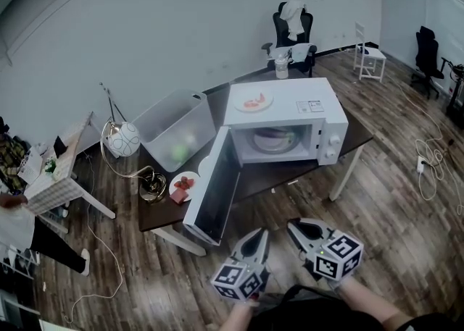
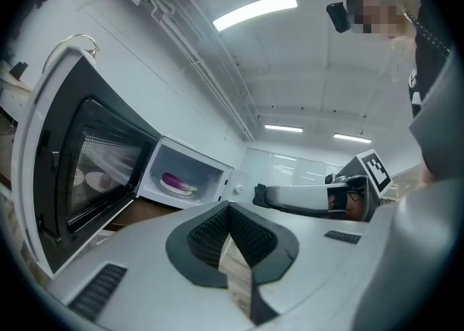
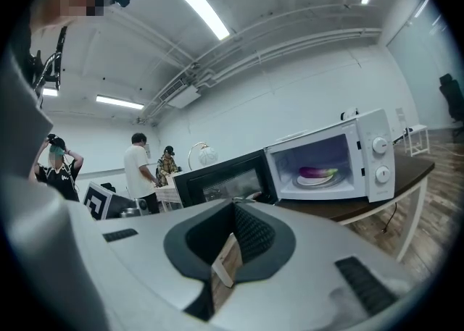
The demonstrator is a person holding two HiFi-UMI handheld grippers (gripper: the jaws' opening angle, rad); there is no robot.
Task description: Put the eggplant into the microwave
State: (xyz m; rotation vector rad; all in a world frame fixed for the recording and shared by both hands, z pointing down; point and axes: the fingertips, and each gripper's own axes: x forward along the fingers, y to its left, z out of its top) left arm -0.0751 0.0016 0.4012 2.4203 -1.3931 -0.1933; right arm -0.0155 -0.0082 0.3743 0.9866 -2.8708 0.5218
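Observation:
A white microwave (image 1: 290,123) stands on a dark table (image 1: 254,181) with its door (image 1: 214,192) swung wide open to the left. Inside it a purple eggplant (image 1: 274,138) lies on a white plate; the eggplant (image 2: 176,181) shows in the left gripper view and, as the eggplant (image 3: 317,172), in the right gripper view. My left gripper (image 1: 259,237) and right gripper (image 1: 293,226) hover over the floor in front of the table, well short of the microwave. Left gripper (image 2: 228,210) and right gripper (image 3: 233,208) are both shut and hold nothing.
A plate of red food (image 1: 253,101) sits on top of the microwave. A clear plastic bin (image 1: 174,130), a globe lamp (image 1: 125,139) and a small plate (image 1: 183,185) are at the table's left end. People (image 3: 141,166) stand further left. Cables (image 1: 431,163) lie on the floor at right.

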